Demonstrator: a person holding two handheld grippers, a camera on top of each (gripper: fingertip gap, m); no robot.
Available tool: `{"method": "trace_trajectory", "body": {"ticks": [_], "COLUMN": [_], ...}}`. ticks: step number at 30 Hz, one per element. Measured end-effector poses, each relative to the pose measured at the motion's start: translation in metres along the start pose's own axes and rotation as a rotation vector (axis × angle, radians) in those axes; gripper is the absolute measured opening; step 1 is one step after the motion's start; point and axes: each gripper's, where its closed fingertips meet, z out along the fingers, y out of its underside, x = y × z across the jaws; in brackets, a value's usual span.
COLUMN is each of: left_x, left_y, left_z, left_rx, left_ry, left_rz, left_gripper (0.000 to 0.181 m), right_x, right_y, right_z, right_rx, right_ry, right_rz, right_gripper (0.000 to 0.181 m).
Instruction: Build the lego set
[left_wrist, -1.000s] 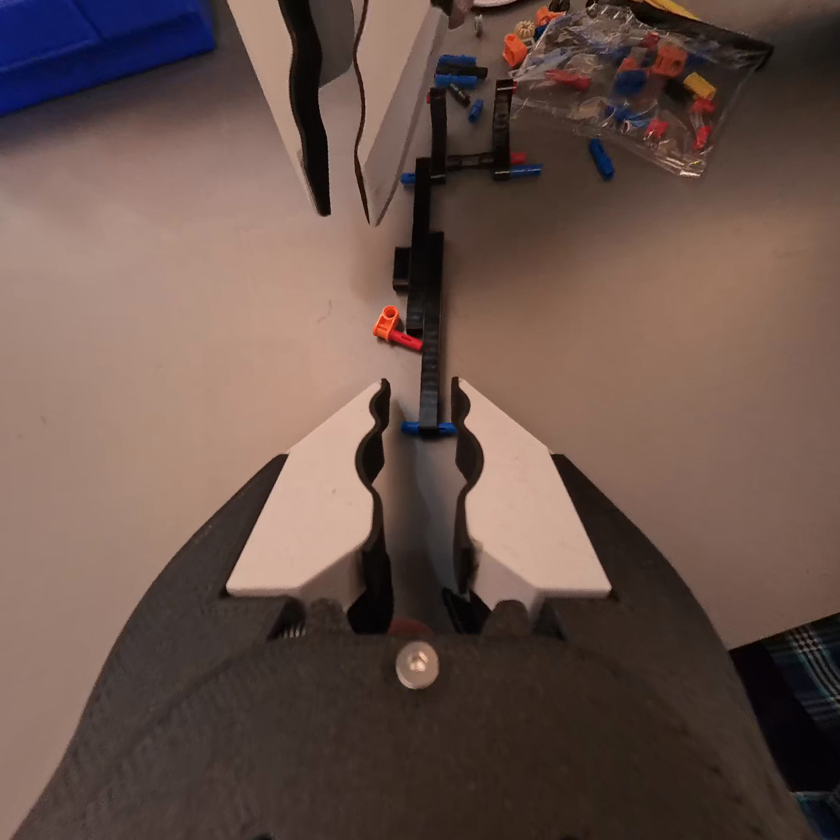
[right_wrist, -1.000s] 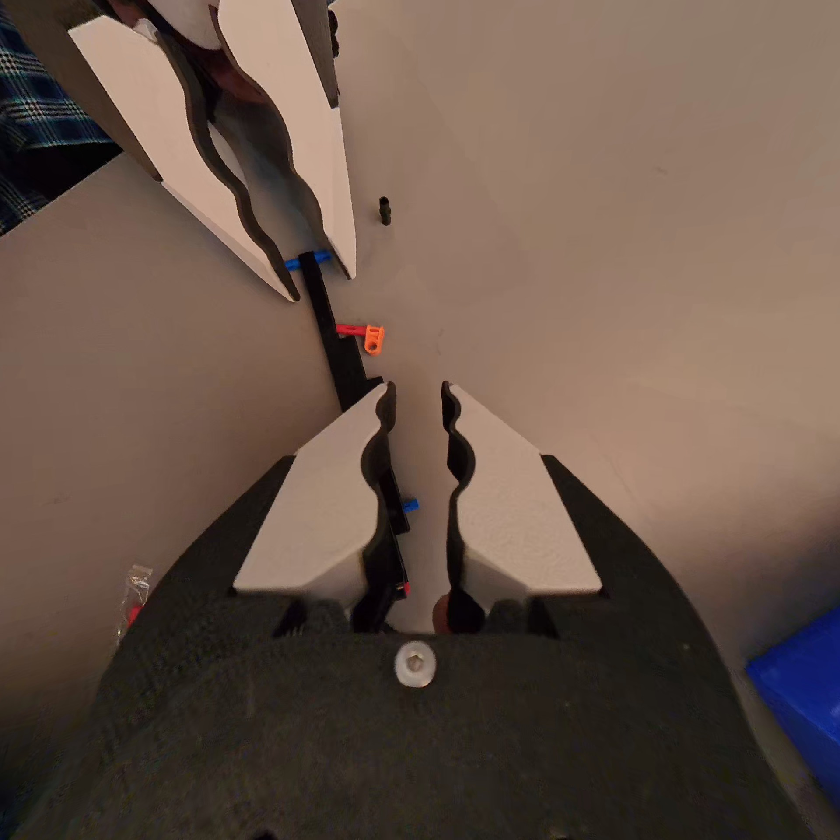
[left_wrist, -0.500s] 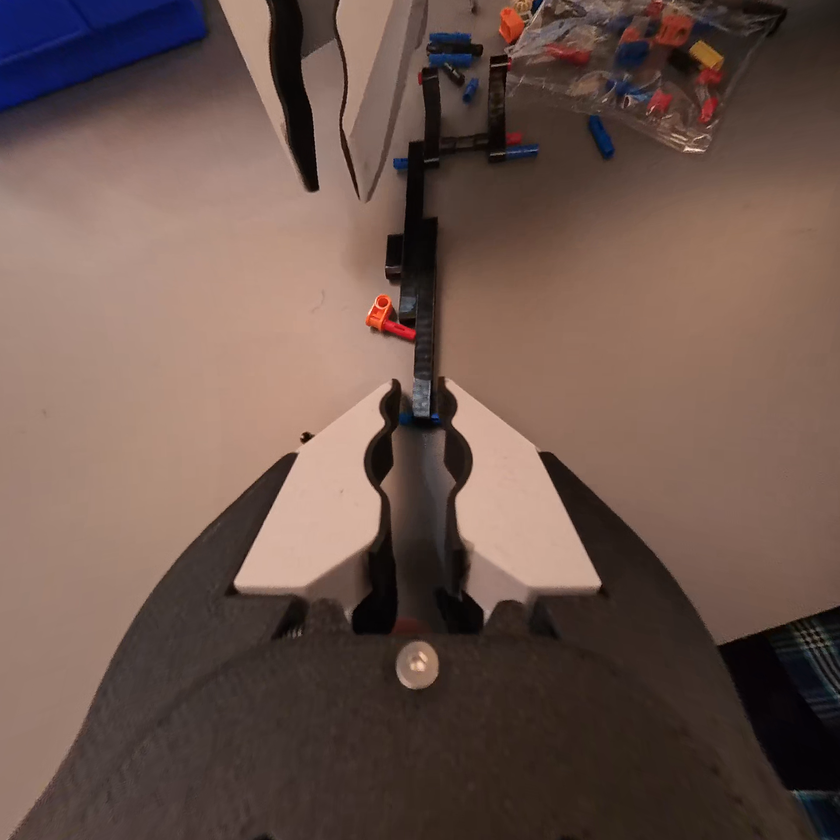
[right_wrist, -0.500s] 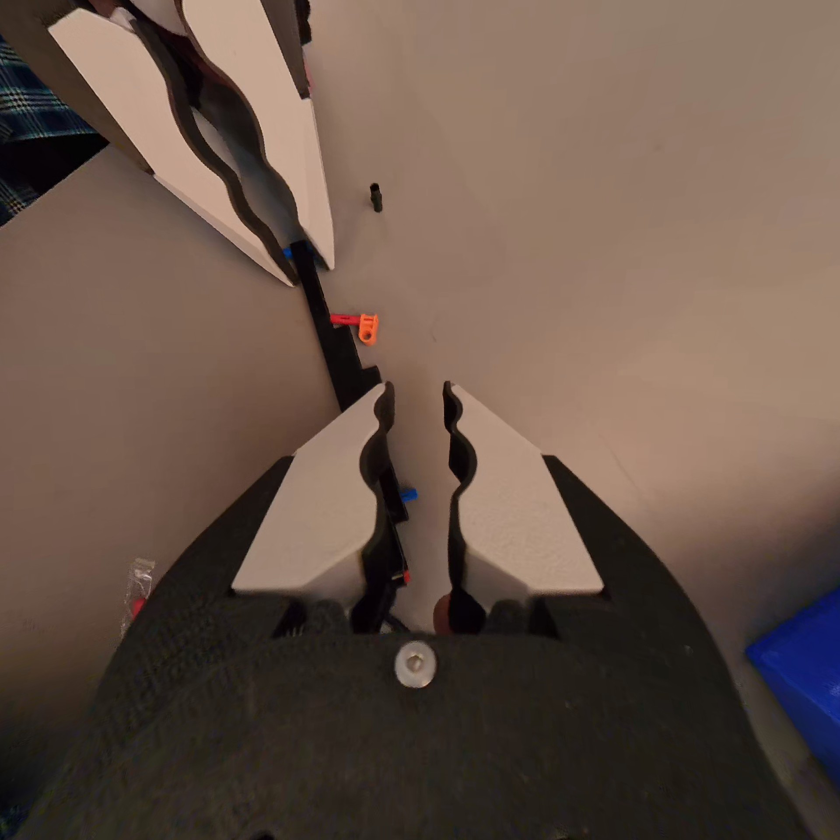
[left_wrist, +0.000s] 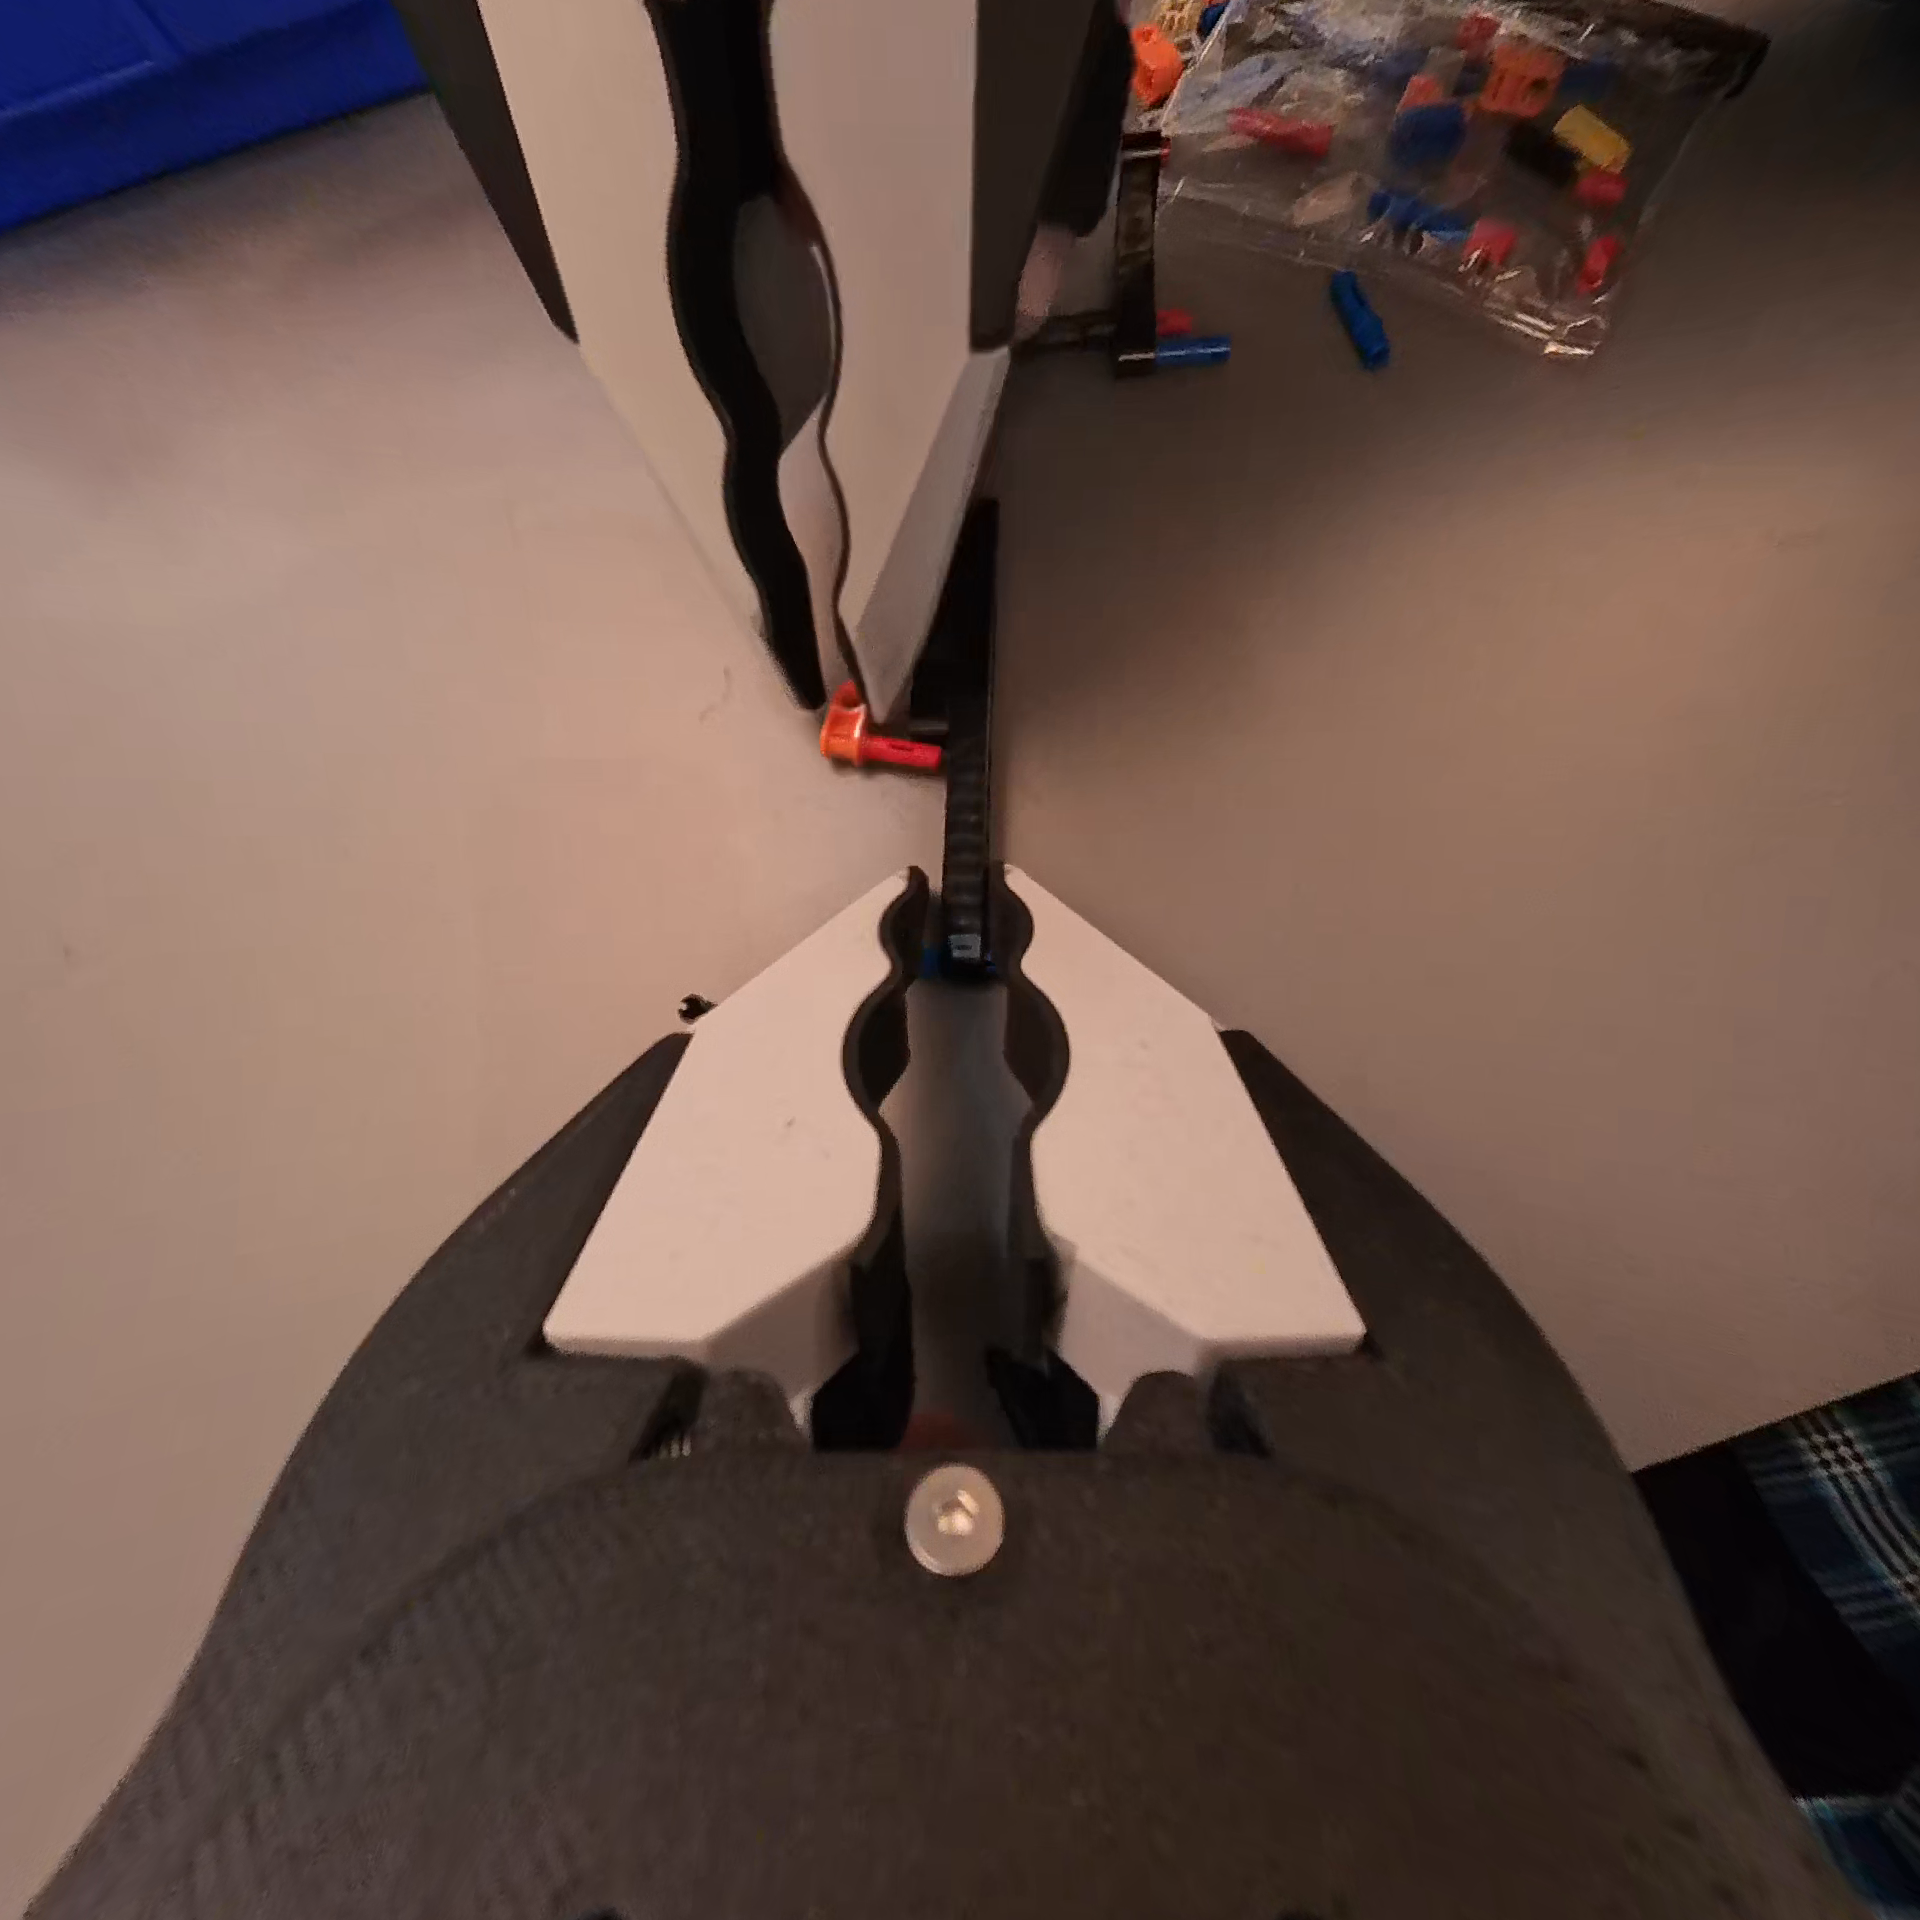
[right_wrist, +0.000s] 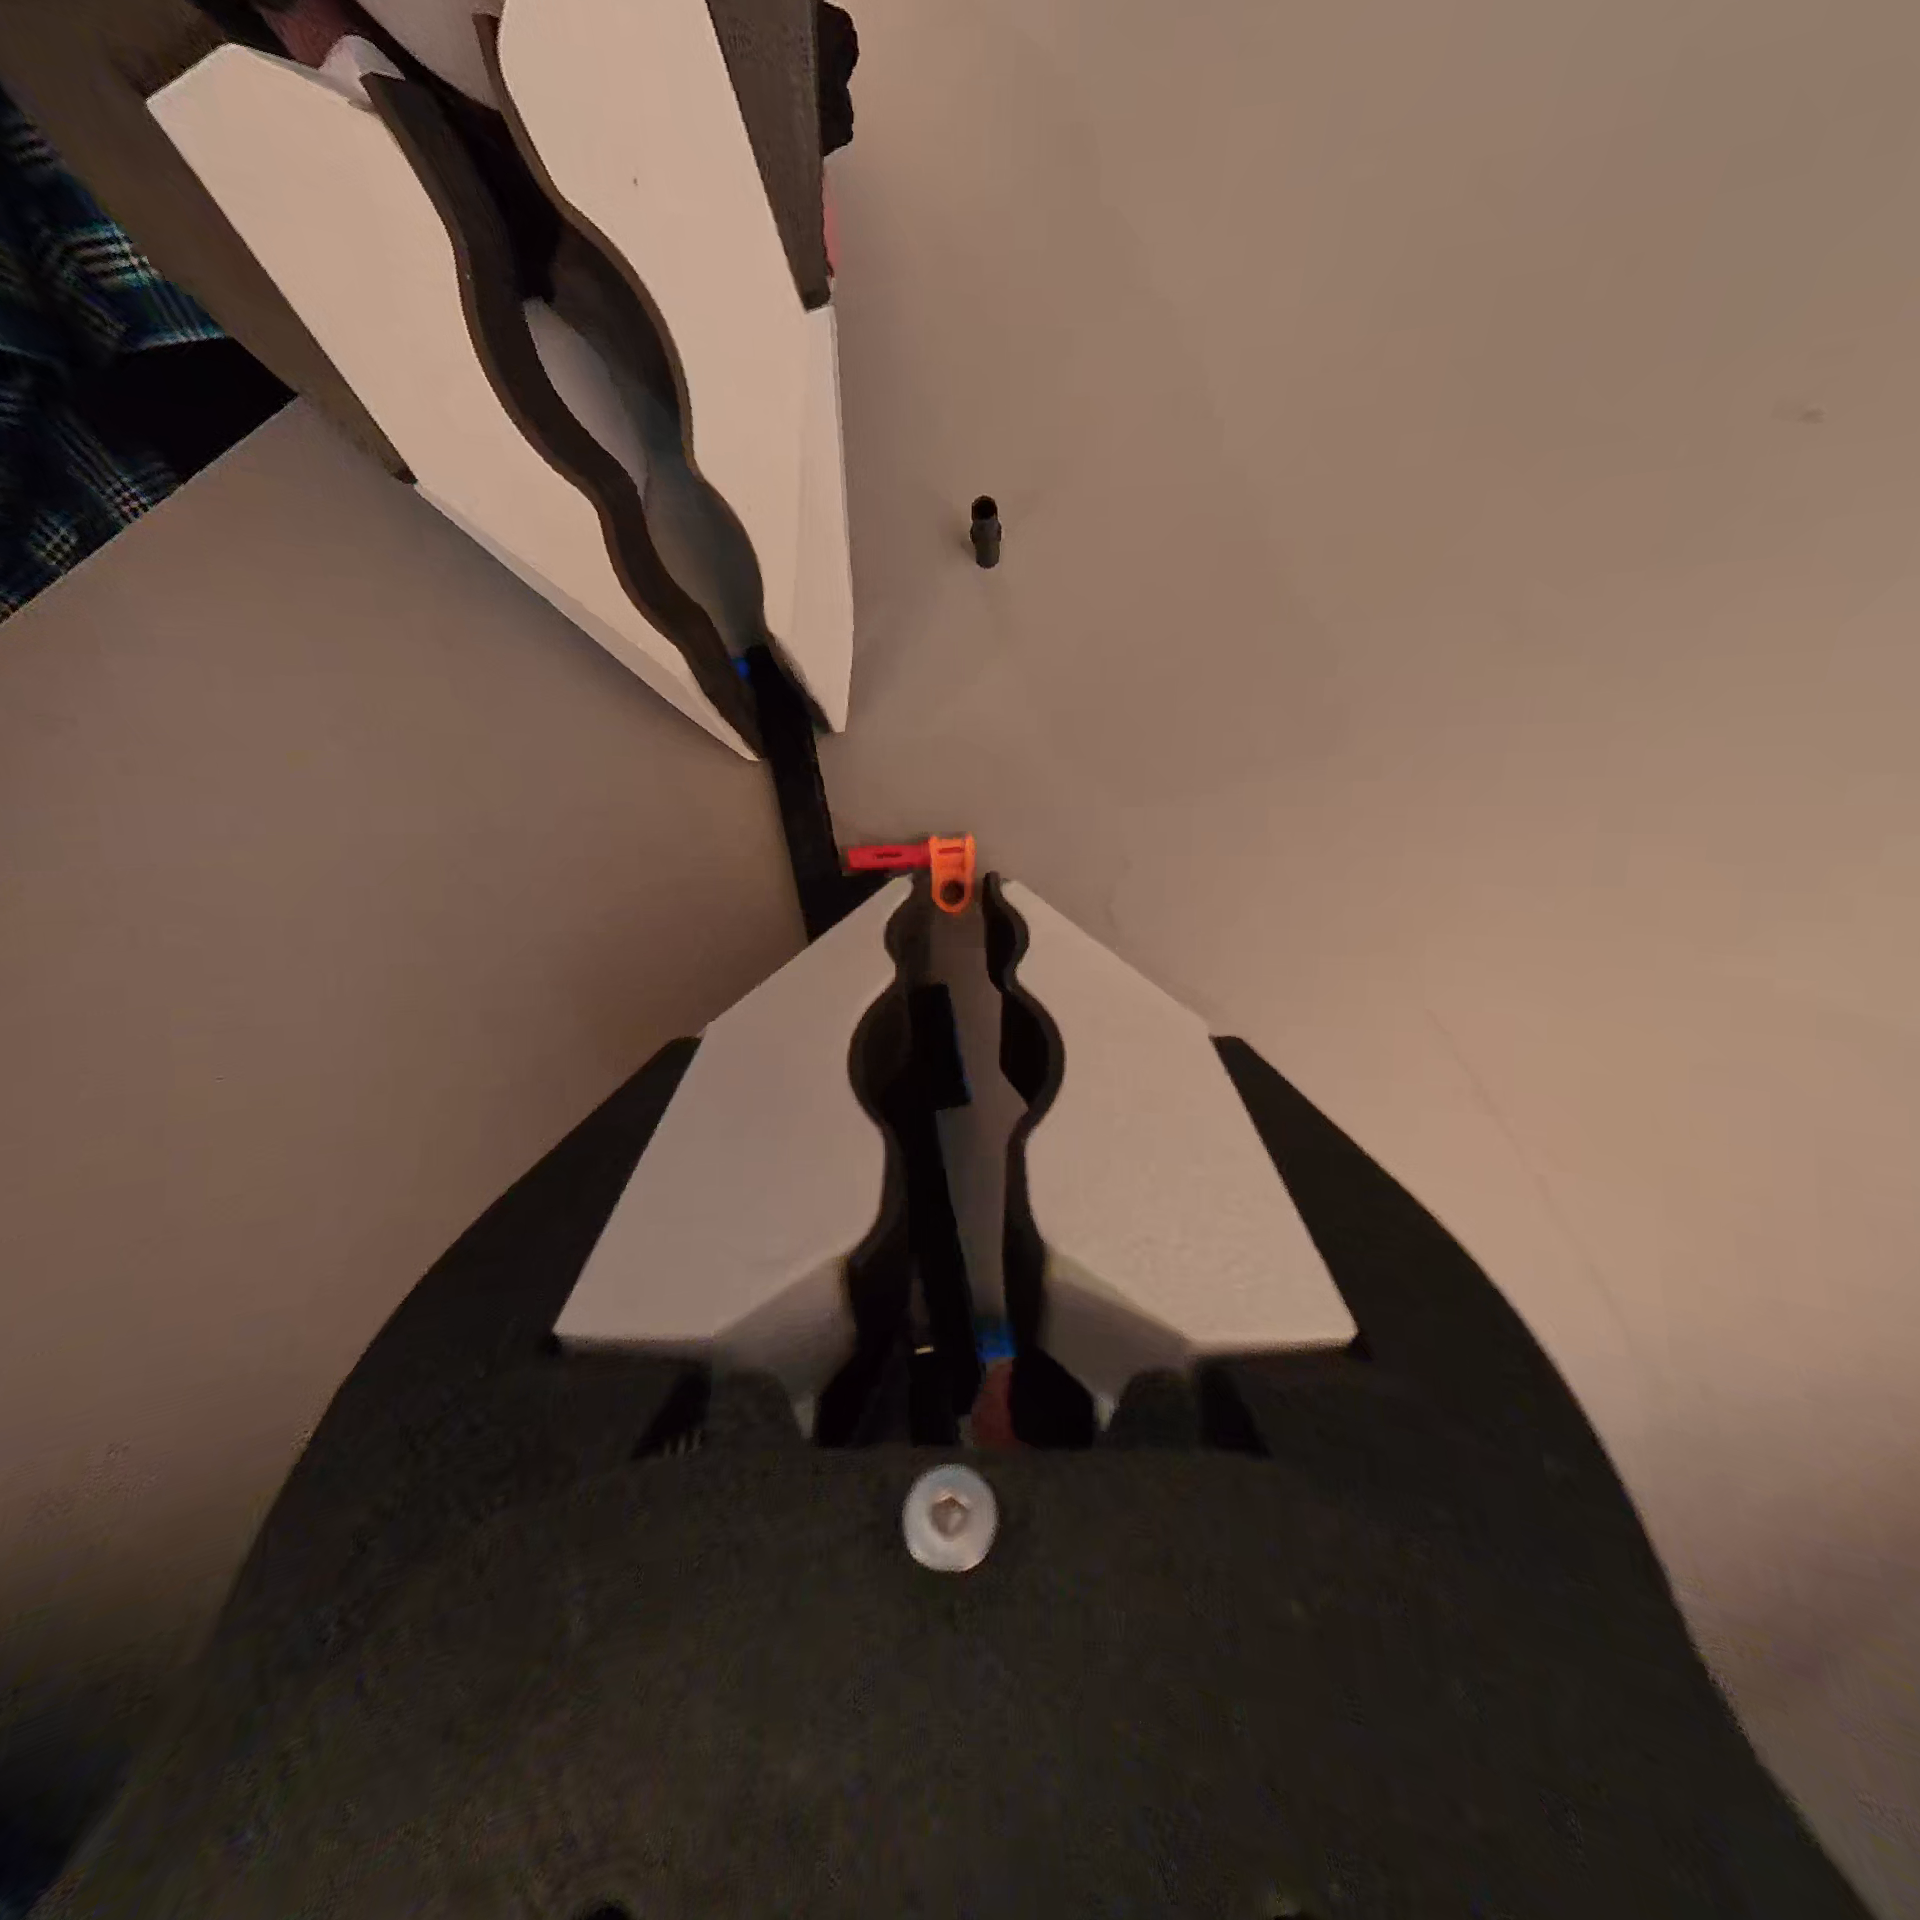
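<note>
A long black beam assembly (left_wrist: 966, 810) lies on the grey table (left_wrist: 1455, 727). A blue pin (left_wrist: 961, 948) crosses its near end. My left gripper (left_wrist: 958, 883) is shut on that end; it also shows in the right wrist view (right_wrist: 795, 722). An orange connector (left_wrist: 844, 732) on a red pin (left_wrist: 904, 750) sticks out of the beam's side. My right gripper (right_wrist: 953, 888) has its tips closed on the orange connector (right_wrist: 951, 878), with the beam (right_wrist: 805, 800) running under its fingers. It shows opposite in the left wrist view (left_wrist: 836, 707).
A clear bag of small coloured parts (left_wrist: 1455, 177) lies at the far right, with a loose blue pin (left_wrist: 1356, 317) beside it. A blue bin (left_wrist: 156, 104) is far left. A small black pin (right_wrist: 984, 530) lies alone. Plaid cloth (left_wrist: 1849, 1507) is past the table edge. Some 4 centimeters of space lies between my two pairs of fingers. Left tips and right tips are each some 12 centimeters from the loose blue pin (left_wrist: 1356, 317).
My left gripper slid forward and closed on the beam's blue-pin end. My right gripper moved along the beam to the orange connector and its jaws narrowed around it.
</note>
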Motion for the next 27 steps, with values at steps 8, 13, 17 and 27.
{"method": "trace_trajectory", "body": {"ticks": [8,13,17,27], "left_x": [0.001,0.001,0.001,0.005], "left_y": [0.0,0.0,0.0,-0.001], "left_z": [0.0,0.0,0.0,0.0], "left_rx": [-0.002,-0.001,-0.001,-0.009], "left_ry": [0.009,0.015,0.019,0.066], "left_rz": [0.003,0.0,-0.001,0.014], "left_gripper": [0.007,0.006,0.006,0.007], "right_x": [-0.002,-0.005,-0.006,-0.013], "right_y": [-0.004,-0.006,-0.005,-0.002], "right_z": [0.004,0.006,0.006,0.005], "right_rx": [0.018,0.022,0.021,0.007], "right_ry": [-0.011,-0.019,-0.019,-0.04], "right_rz": [0.001,-0.017,-0.031,-0.07], "right_gripper": [0.004,0.004,0.004,0.004]}}
